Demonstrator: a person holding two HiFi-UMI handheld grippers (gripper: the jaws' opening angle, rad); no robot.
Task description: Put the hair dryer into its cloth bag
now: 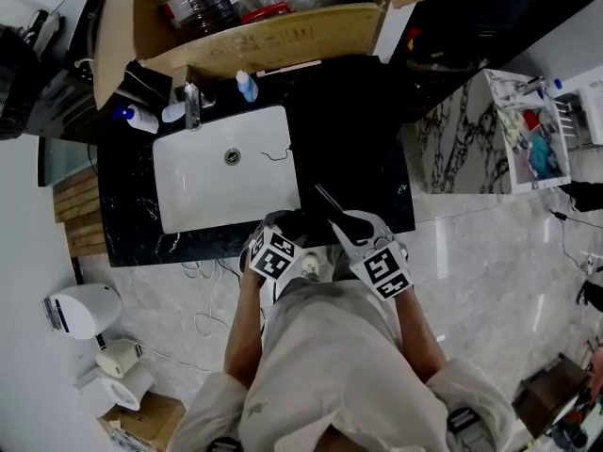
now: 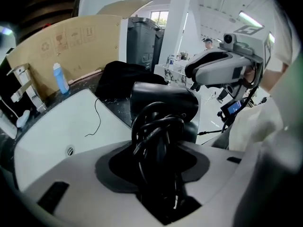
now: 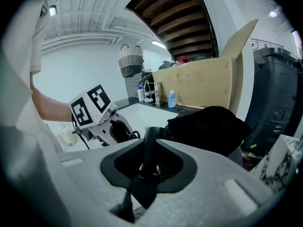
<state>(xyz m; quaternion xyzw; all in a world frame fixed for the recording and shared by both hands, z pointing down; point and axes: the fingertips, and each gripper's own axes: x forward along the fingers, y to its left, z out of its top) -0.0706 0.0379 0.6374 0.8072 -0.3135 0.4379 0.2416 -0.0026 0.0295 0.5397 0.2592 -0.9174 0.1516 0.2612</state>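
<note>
The black hair dryer (image 2: 163,100) sits right in front of my left gripper (image 2: 158,162), its cord (image 2: 156,134) wound in a coil. The left jaws are shut on that coil, over the counter's front edge beside the sink. The black cloth bag (image 3: 208,126) lies bunched on the counter; in the left gripper view the bag (image 2: 124,75) is behind the dryer. My right gripper (image 3: 147,167) is shut on a black strap of the bag that runs through its jaws. In the head view the left gripper (image 1: 287,226) and right gripper (image 1: 347,224) are close together at the counter edge.
A white sink (image 1: 188,191) with a faucet (image 1: 192,106) is set in the black counter (image 1: 363,111). An open cardboard box (image 1: 254,31) stands behind it, with a blue bottle (image 1: 247,87) beside it. A marble-patterned cabinet (image 1: 462,144) stands at the right. Paper rolls (image 1: 118,370) are on the floor.
</note>
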